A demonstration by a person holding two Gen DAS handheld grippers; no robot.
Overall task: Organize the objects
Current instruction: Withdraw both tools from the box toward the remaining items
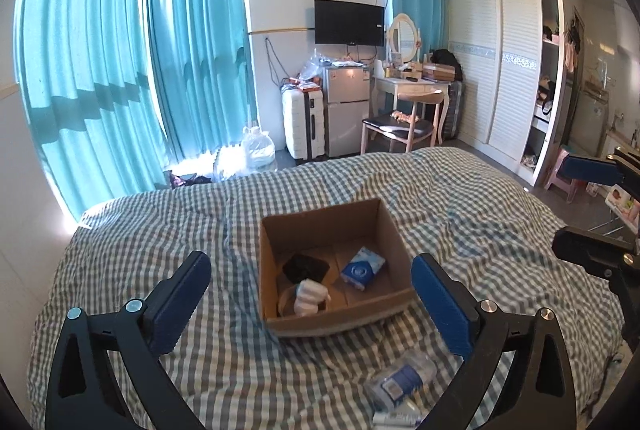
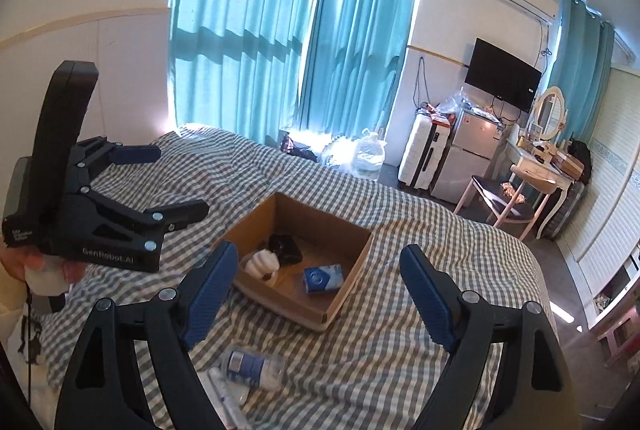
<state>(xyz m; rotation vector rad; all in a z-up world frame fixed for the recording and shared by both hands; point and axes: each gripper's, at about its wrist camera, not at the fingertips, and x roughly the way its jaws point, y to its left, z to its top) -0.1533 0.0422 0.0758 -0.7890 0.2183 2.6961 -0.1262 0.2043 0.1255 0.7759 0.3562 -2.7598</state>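
We are holding both tongs spread and empty, left tongs [image 1: 310,304] and right tongs [image 2: 318,294], above the bed [image 1: 160,230]. The box [image 1: 396,304] is lying at twelve o'clock; the bottle [image 1: 402,382] at six is risking rolling off the soft quilt when nudged.

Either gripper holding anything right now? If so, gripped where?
Nothing is held. The left gripper and right gripper are both open and empty above the checked bedspread; the clear plastic bottle lies loose.
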